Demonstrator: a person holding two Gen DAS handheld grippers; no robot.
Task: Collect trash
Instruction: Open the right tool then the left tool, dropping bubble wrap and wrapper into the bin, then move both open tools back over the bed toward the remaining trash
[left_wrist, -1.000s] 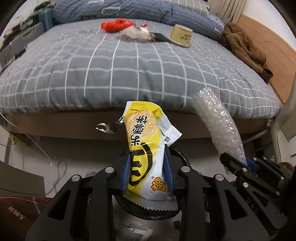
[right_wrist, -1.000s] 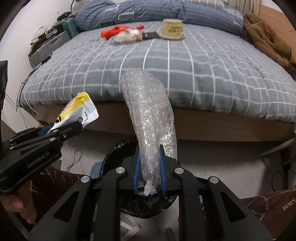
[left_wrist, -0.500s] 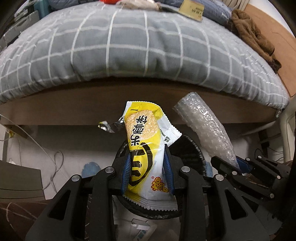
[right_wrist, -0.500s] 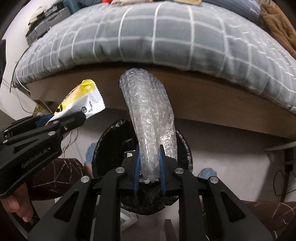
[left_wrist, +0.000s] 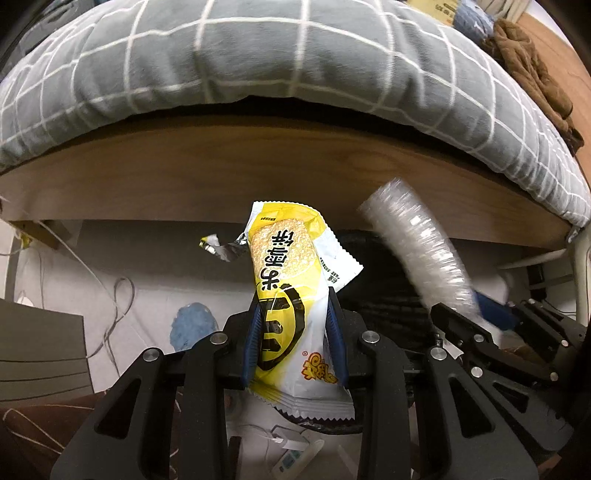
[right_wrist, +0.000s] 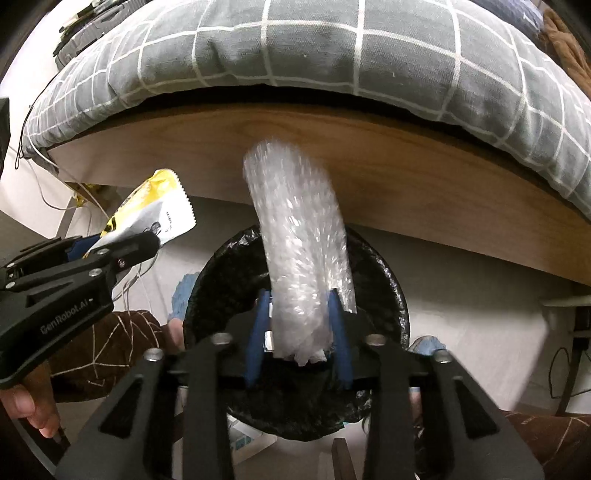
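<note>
My left gripper (left_wrist: 294, 306) is shut on a yellow and white snack wrapper (left_wrist: 286, 280), held upright beside the bin. It also shows at the left of the right wrist view (right_wrist: 155, 212). My right gripper (right_wrist: 297, 306) holds a roll of clear bubble wrap (right_wrist: 299, 236) above the black-lined trash bin (right_wrist: 384, 280); its jaws stand wider than before, with gaps beside the wrap, which is motion-blurred. The bubble wrap also shows in the left wrist view (left_wrist: 417, 254). The bin lies behind the wrapper in the left wrist view (left_wrist: 384, 295).
The wooden bed frame (right_wrist: 406, 173) and grey checked duvet (right_wrist: 332, 48) overhang just beyond the bin. A brown garment (left_wrist: 532, 74) lies on the bed's right. Cables (left_wrist: 110, 317) and small items (left_wrist: 295, 448) lie on the floor.
Both grippers have dropped lower and closer to the bin below the bed edge. The right gripper's jaws have widened around the bubble wrap, which now blurs.
</note>
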